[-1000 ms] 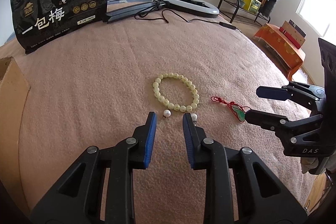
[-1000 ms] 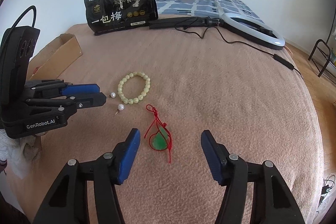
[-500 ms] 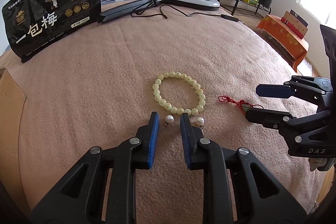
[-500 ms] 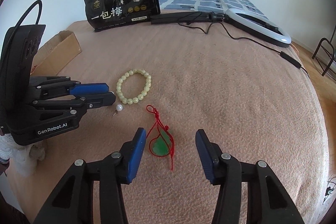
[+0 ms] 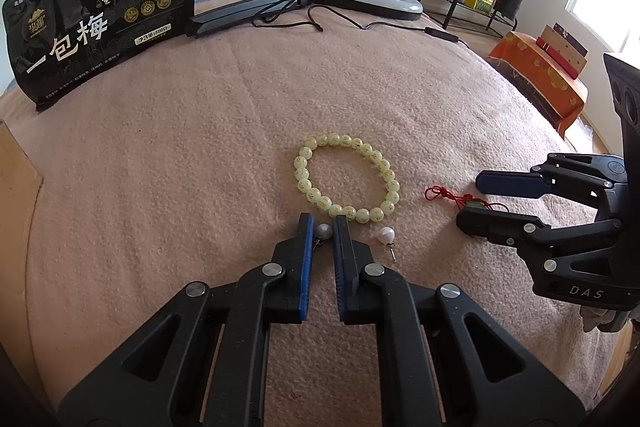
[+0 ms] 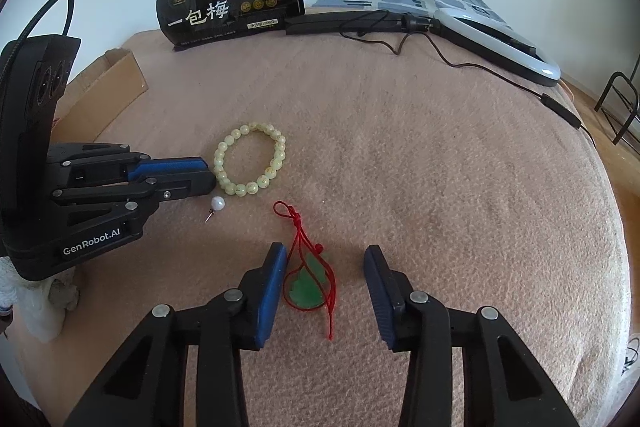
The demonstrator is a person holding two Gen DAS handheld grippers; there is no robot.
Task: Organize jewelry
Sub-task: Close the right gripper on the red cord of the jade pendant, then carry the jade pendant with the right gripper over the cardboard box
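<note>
Bare pink blanket (image 6: 440,167) lies open right of the green pendant (image 6: 306,289) and beyond the bead bracelet (image 5: 346,183), while the bracelet crowds the left gripper (image 5: 323,229) tips, a loose pearl earring (image 5: 386,235) lies just beside them, and a cardboard box (image 6: 108,87) borders the left.

1. The black left gripper with blue pads (image 5: 322,227) is reaching low and forward, its jaws standing narrowly apart.
2. The black right gripper with blue pads (image 6: 325,267) is hovering low, its jaws spreading wide.
</note>
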